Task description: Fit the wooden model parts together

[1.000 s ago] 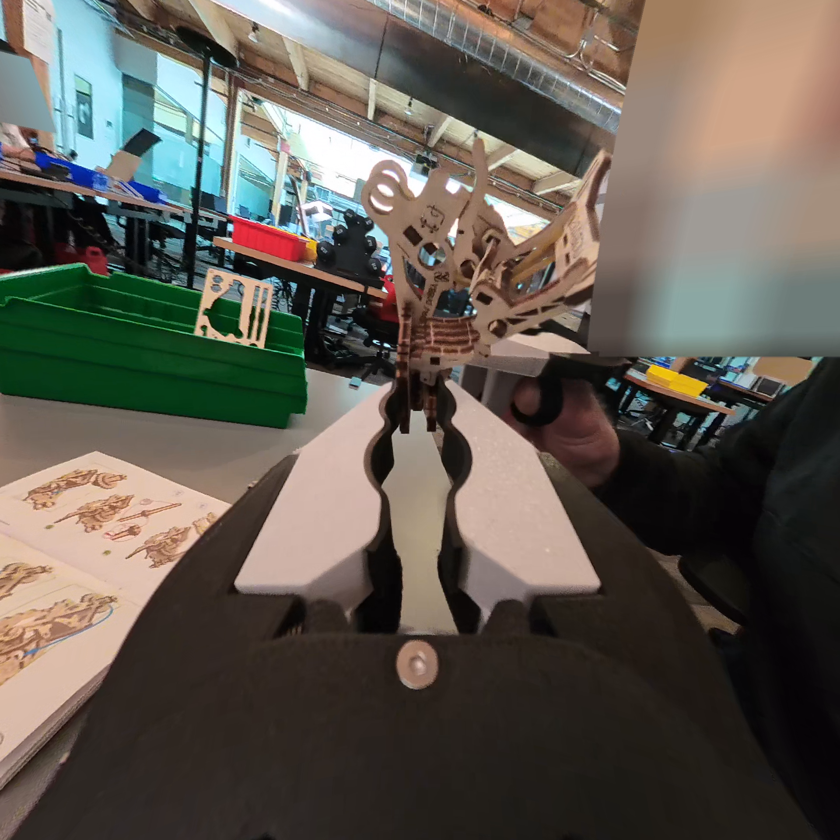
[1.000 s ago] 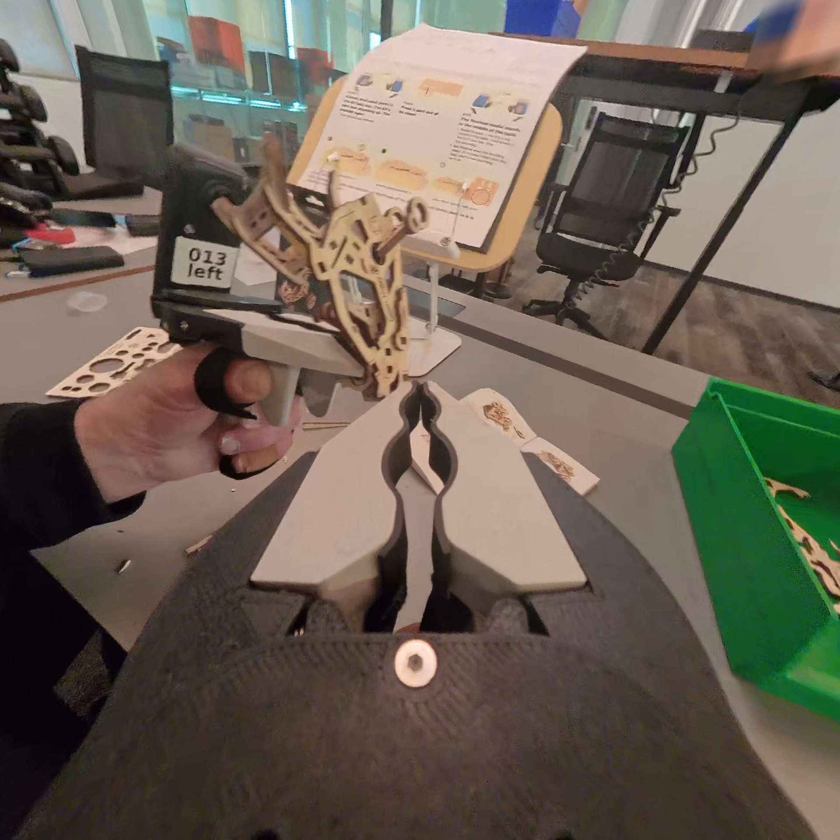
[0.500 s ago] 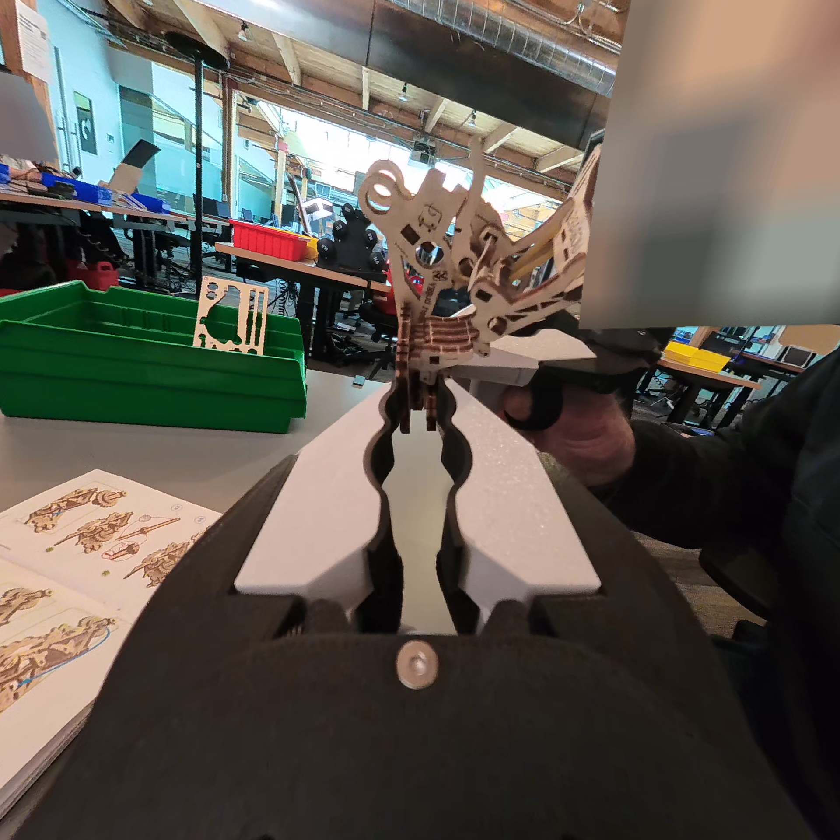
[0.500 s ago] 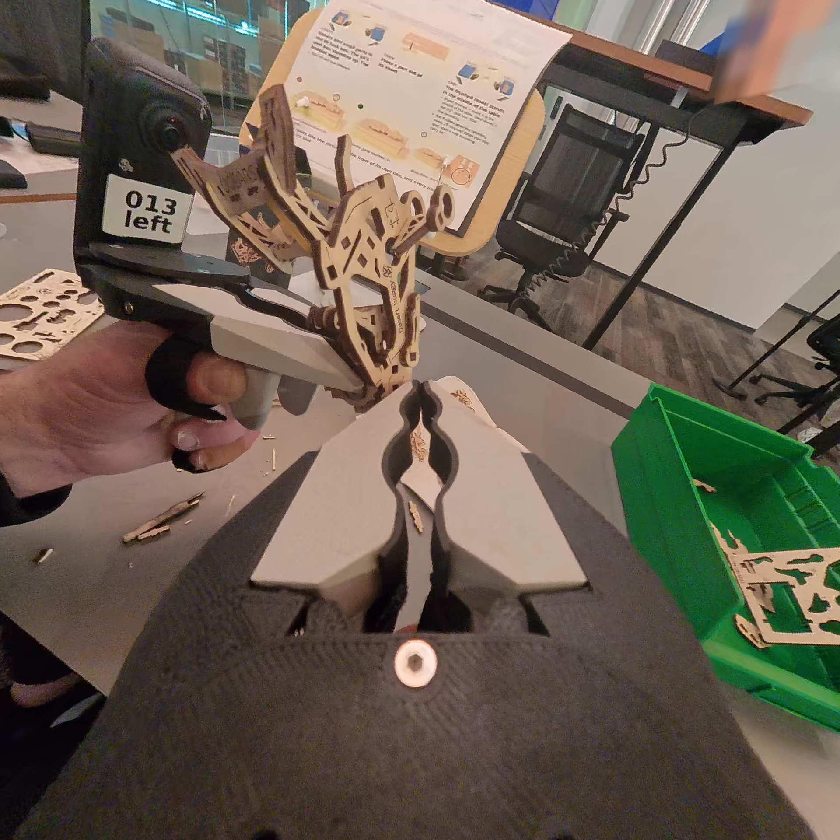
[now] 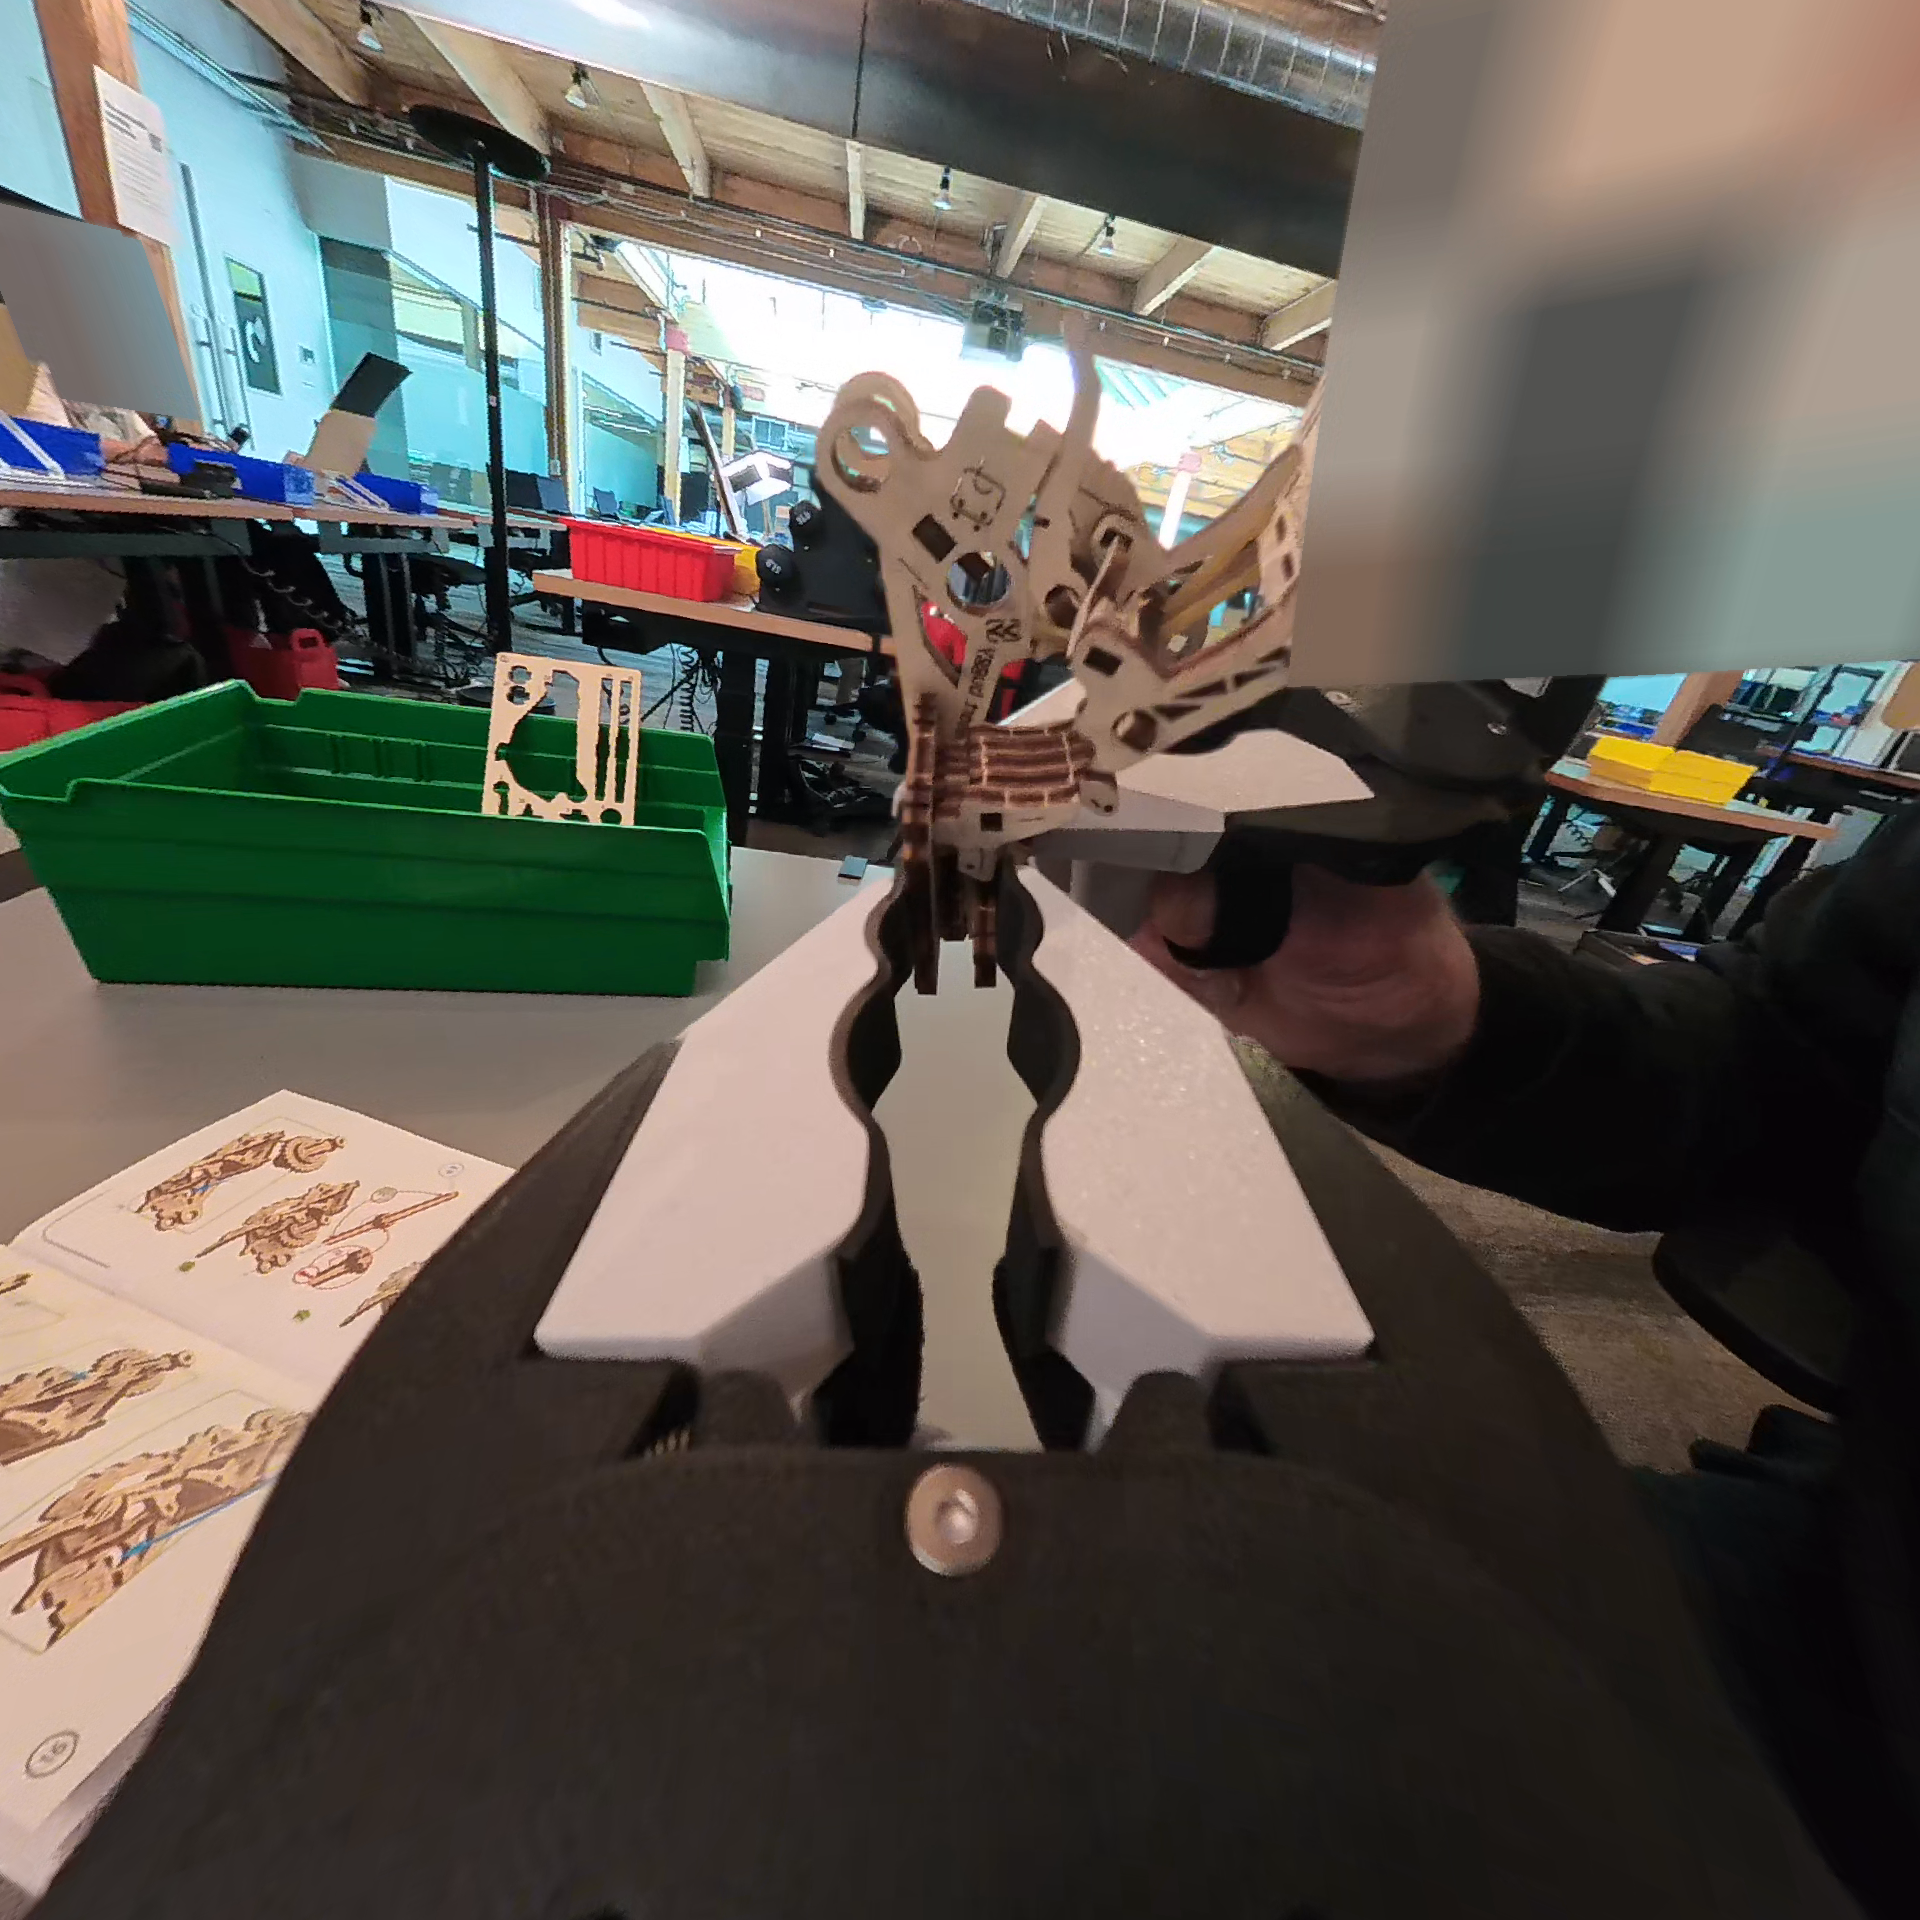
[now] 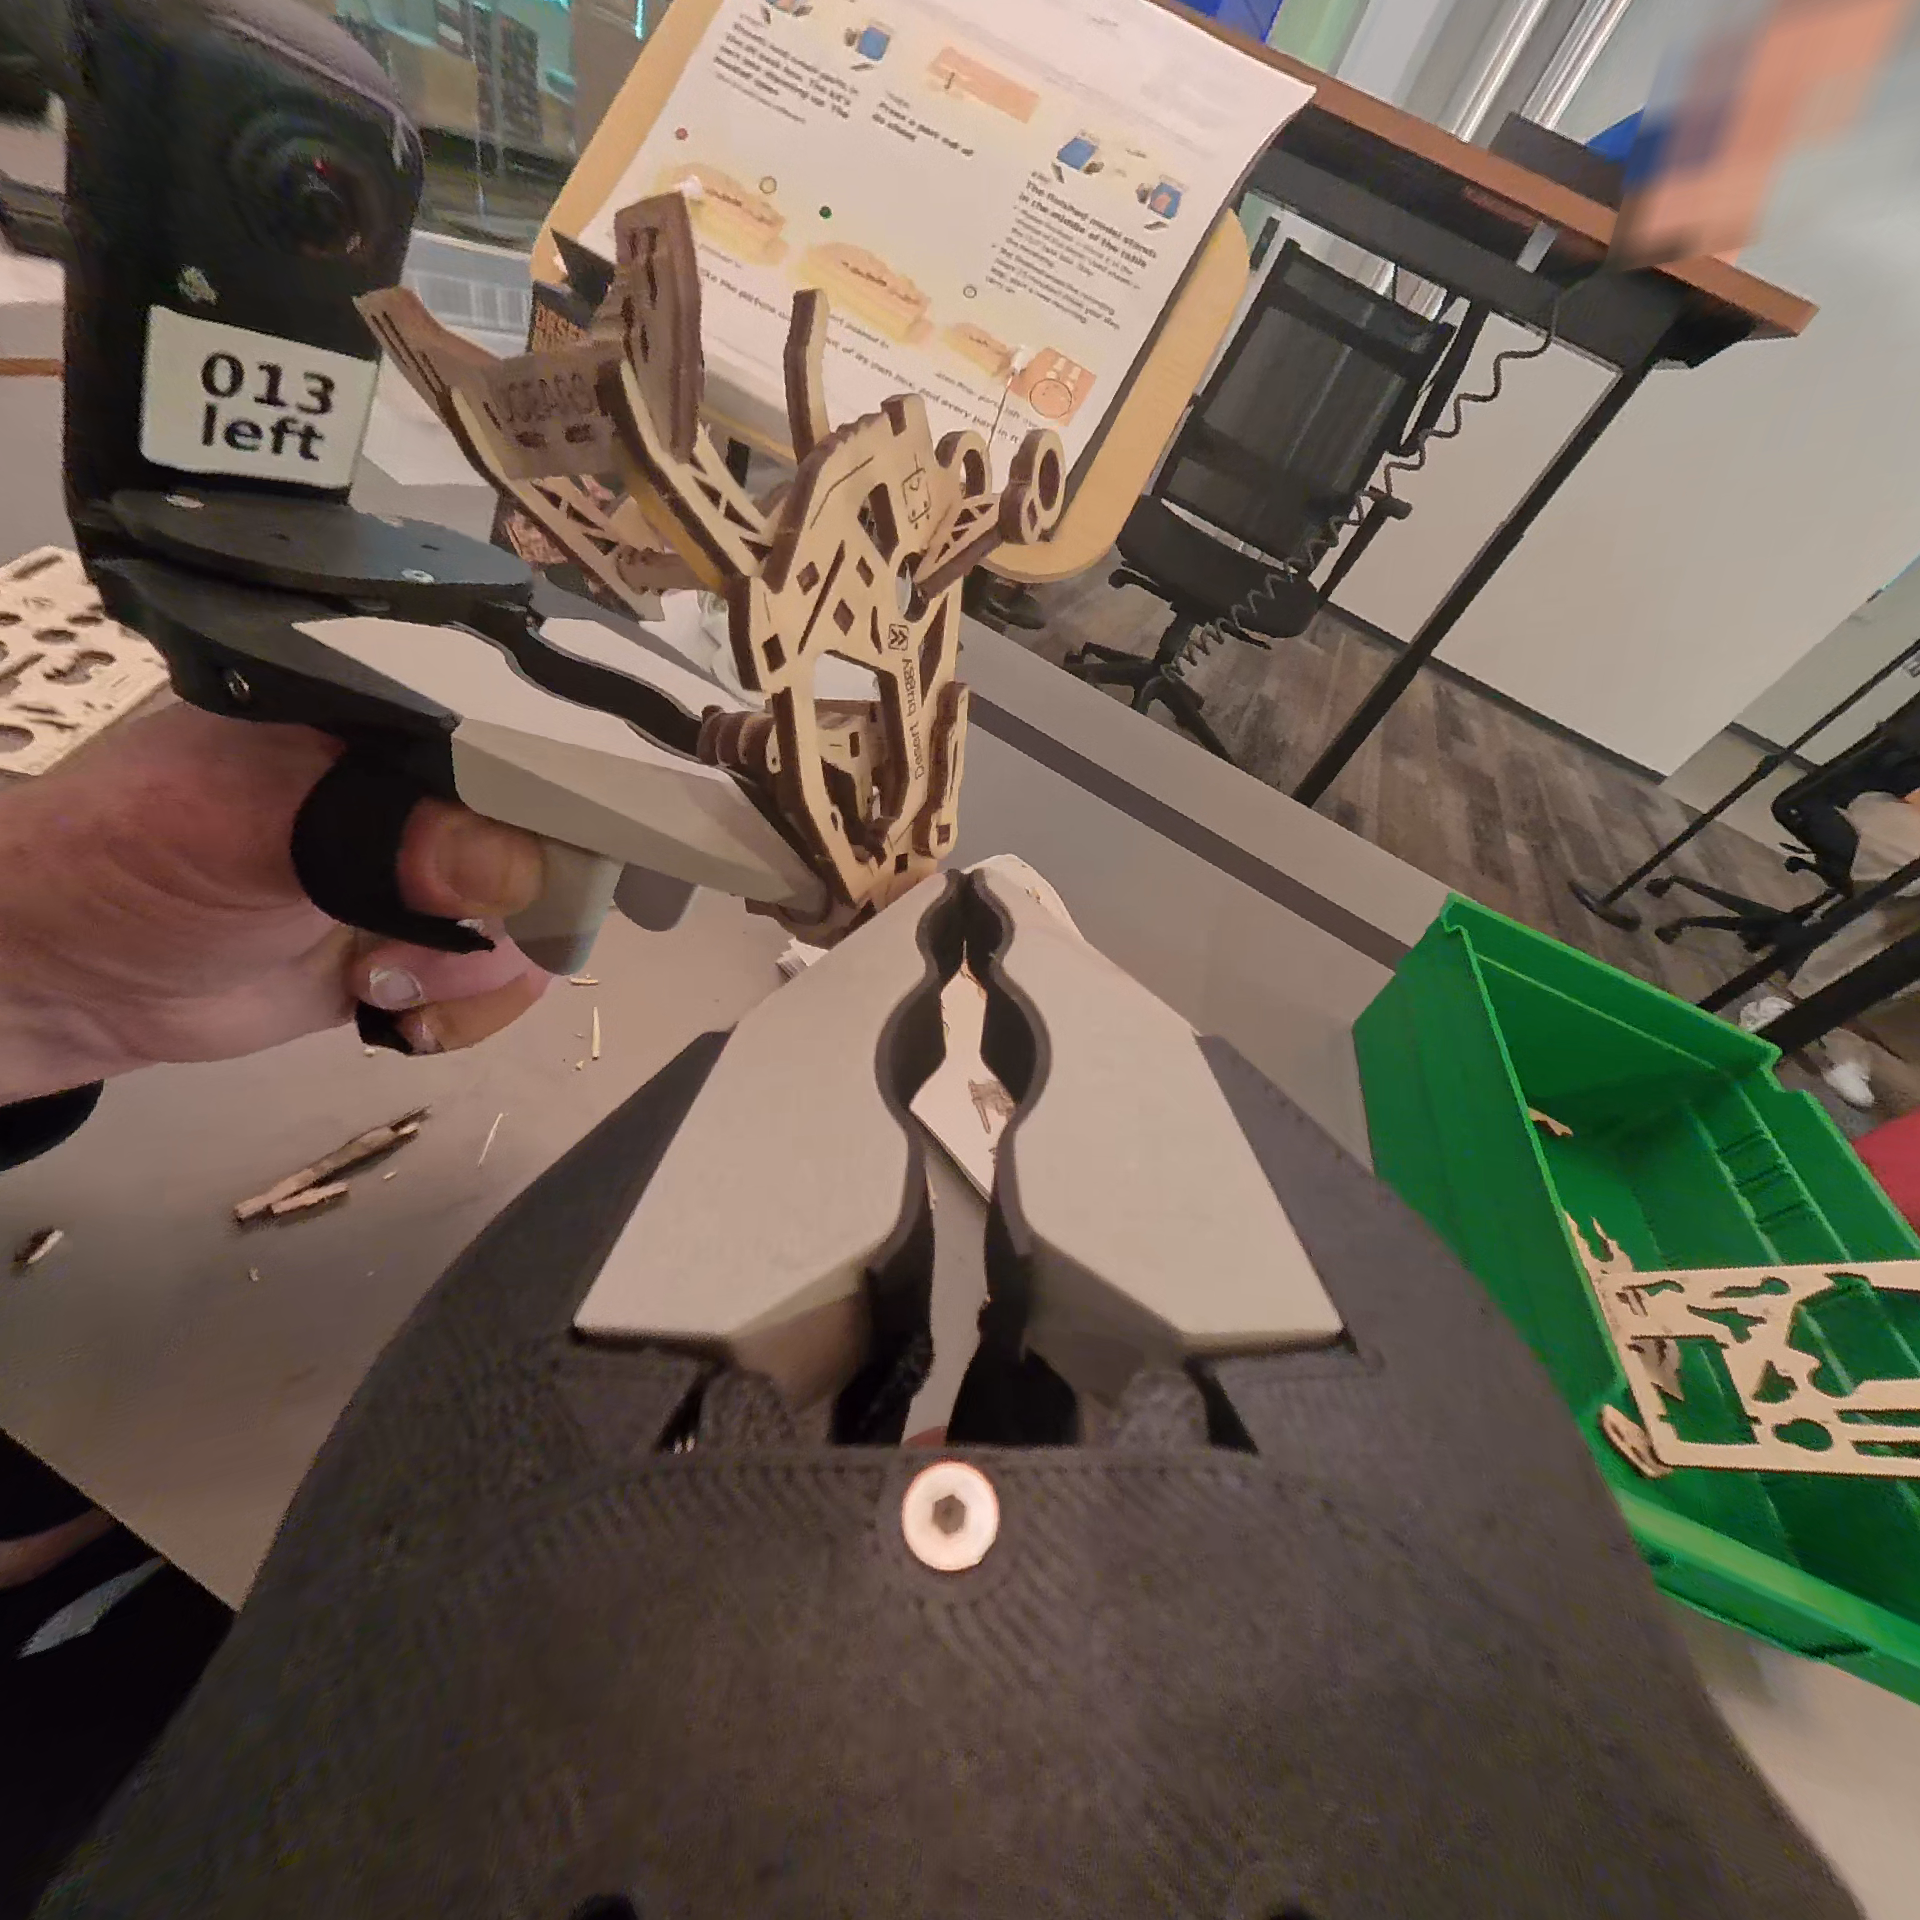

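The partly built wooden model (image 5: 997,644) stands upright, held in the air by its lower edge in my left gripper (image 5: 951,909), which is shut on it. In the right wrist view the model (image 6: 852,644) sits just above and left of my right gripper (image 6: 961,883). That gripper is shut with nothing visible between its tips, which are close to the model's bottom edge. The left gripper (image 6: 800,883) reaches in from the left there, held by a hand (image 6: 156,883). The right gripper's fingers (image 5: 1174,805) meet the model's right side in the left wrist view.
A green bin (image 5: 364,904) holds a punched wooden sheet (image 5: 561,743) at the back left. An open instruction booklet (image 5: 156,1351) lies front left. The right wrist view shows a green bin (image 6: 1455,1122) with a punched sheet (image 6: 1766,1371), an instruction stand (image 6: 935,187) and wood scraps (image 6: 322,1184). The tips of both grippers are at nearly the same place.
The right gripper has come closer in under the model and tilted down, so more of the table and green bin show. The left gripper keeps its hold on the model.
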Action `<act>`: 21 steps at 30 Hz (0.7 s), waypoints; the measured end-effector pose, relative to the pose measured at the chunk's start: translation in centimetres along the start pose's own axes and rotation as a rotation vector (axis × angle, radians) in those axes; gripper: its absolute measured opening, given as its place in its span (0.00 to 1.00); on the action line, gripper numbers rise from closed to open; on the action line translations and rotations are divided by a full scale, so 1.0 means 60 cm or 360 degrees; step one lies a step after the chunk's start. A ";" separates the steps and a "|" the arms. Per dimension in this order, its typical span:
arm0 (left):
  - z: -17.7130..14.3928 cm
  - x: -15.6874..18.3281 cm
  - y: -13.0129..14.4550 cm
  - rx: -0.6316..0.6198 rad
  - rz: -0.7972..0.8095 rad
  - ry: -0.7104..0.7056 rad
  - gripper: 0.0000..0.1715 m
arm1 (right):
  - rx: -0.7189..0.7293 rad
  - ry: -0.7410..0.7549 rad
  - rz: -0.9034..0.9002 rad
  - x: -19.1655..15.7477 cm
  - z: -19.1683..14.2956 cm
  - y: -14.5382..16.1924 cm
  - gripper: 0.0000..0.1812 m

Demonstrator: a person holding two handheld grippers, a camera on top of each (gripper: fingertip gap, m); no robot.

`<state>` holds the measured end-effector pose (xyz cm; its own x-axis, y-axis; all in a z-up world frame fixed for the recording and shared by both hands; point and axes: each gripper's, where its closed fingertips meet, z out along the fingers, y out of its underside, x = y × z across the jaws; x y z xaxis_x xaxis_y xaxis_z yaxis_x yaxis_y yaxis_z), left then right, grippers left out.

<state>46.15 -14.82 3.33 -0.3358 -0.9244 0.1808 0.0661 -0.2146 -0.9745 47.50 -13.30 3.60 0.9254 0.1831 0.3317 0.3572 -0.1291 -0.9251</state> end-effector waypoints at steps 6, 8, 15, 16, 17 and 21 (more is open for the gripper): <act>-0.003 0.001 0.001 -0.0037 0.0030 0.0002 0.07 | -0.0019 -0.0043 -0.0055 -0.005 0.000 -0.001 0.00; -0.003 0.000 0.005 -0.0050 0.0035 -0.0009 0.07 | -0.0040 -0.0043 -0.0090 -0.006 0.001 0.000 0.00; -0.004 -0.001 0.010 -0.0066 0.0019 -0.0012 0.08 | -0.0076 -0.0033 -0.0160 -0.010 0.003 0.004 0.00; -0.005 -0.002 0.009 -0.0054 0.0003 -0.0007 0.07 | -0.0080 -0.0024 -0.0164 -0.011 0.005 0.003 0.00; -0.006 -0.004 0.011 -0.0063 0.0003 -0.0013 0.07 | -0.0089 -0.0018 -0.0166 -0.011 0.006 0.005 0.00; -0.007 -0.008 0.016 -0.0073 -0.0015 -0.0031 0.07 | -0.0093 0.0008 -0.0183 -0.013 0.010 0.009 0.00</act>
<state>45.95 -14.45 2.27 -0.3180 -0.9284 0.1922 0.0196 -0.2092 -0.9777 46.89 -12.92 2.74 0.8784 0.1949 0.4363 0.4678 -0.1641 -0.8685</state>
